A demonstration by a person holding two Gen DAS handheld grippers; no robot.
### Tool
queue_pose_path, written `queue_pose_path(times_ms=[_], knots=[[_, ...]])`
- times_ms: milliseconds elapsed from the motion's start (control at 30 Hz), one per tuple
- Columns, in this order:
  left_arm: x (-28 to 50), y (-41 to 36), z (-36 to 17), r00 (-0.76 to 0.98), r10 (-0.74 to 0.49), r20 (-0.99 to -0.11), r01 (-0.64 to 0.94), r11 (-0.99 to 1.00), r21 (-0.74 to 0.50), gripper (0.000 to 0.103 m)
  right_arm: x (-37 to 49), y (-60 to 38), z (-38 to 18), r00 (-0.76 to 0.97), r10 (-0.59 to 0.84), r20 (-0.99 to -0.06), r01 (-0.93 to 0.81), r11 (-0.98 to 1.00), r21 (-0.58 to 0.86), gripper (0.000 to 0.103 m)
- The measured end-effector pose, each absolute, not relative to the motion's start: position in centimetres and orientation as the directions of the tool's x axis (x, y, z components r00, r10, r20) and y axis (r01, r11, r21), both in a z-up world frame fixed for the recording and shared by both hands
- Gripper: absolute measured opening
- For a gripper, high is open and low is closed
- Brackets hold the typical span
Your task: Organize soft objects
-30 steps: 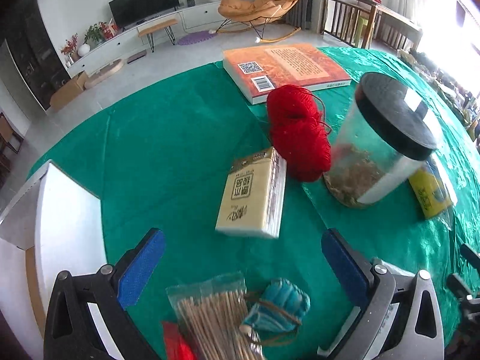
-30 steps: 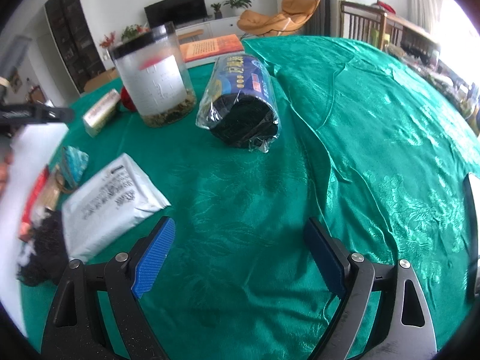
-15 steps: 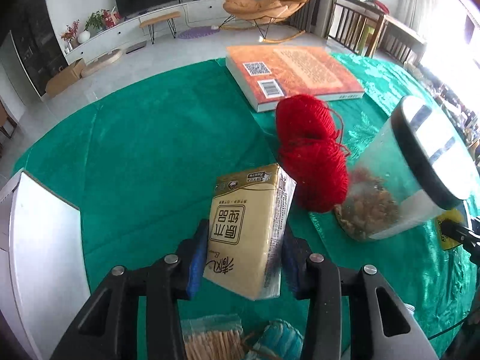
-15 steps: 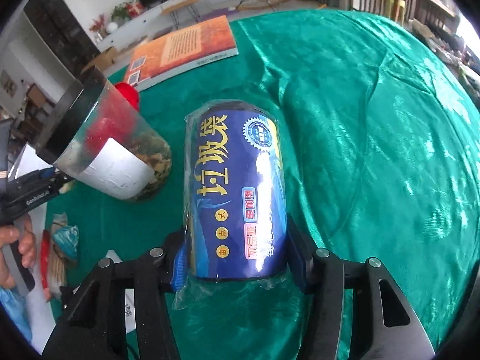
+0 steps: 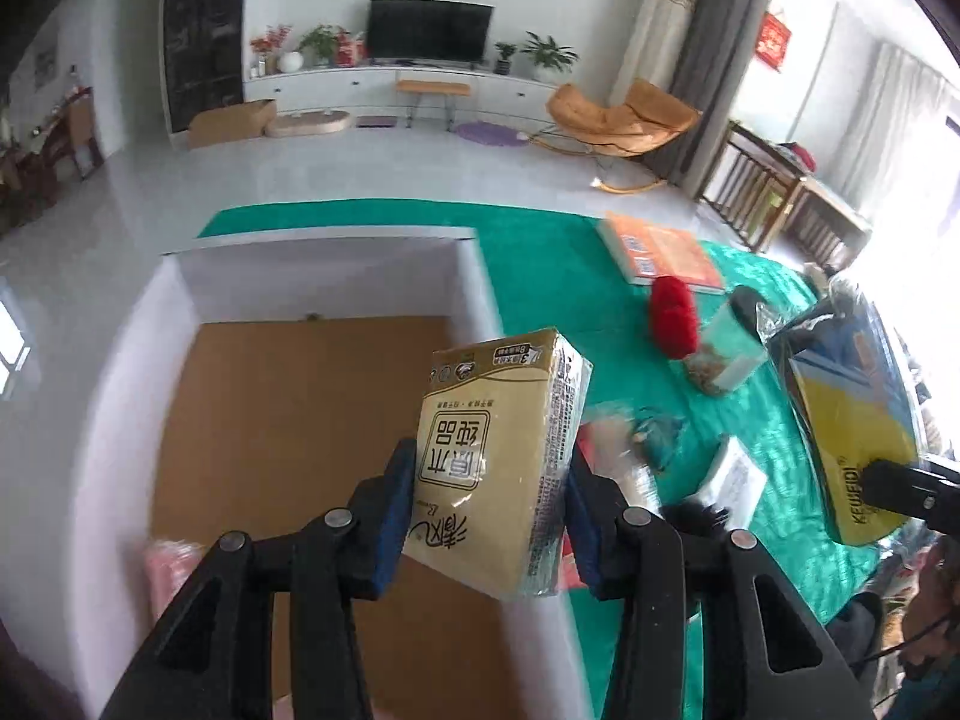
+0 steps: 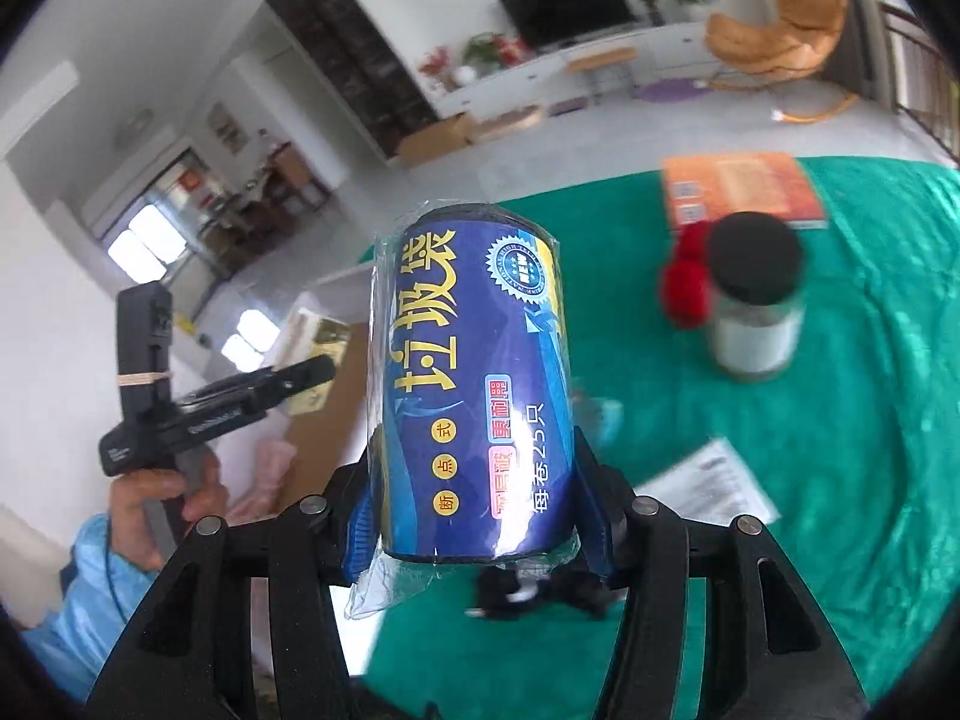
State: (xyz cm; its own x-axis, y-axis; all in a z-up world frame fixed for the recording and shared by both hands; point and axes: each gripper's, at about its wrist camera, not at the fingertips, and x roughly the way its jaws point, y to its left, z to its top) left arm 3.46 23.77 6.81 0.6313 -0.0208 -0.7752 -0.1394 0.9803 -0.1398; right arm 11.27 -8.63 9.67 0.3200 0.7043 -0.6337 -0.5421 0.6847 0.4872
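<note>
- Left wrist: left gripper is clamped on the tissue pack, which hangs over the box's right wall, not dropped in yet. Something pink already sits in the box, so I'd say the job is partly done.
- Right wrist: right gripper is squeezing the bag roll, lifted off the green table. The yarn still sits by the jar, so that's probably left to sort.

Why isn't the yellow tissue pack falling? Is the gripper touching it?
Touching. The left wrist view shows the left gripper squeezing the tissue pack from both sides with its blue pads.
</note>
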Motion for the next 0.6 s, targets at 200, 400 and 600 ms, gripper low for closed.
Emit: queue_pose_path(times_ms=[200, 400, 600], knots=[[-2.2, 28.3, 4.6, 0.577, 0.222, -0.786, -0.329, 0.944, 0.025, 0.099, 6.9, 4.2, 7.9, 0.036, 0.821, -0.57, -0.628, 0.463, 0.626, 0.079], [-3.0, 25.3, 4.4, 0.656, 0.115, -0.746, -0.257, 0.963, -0.077, 0.099, 6.0, -0.1, 6.4, 0.198, 0.771, -0.605, -0.609, 0.58, 0.541, 0.08], [-2.4, 12.7, 3.5, 0.669, -0.175, -0.722, 0.066, 0.982, -0.177, 0.1, 6.9, -12.9, -0.3, 0.563, 0.277, -0.779, -0.307, 0.945, 0.114, 0.082]])
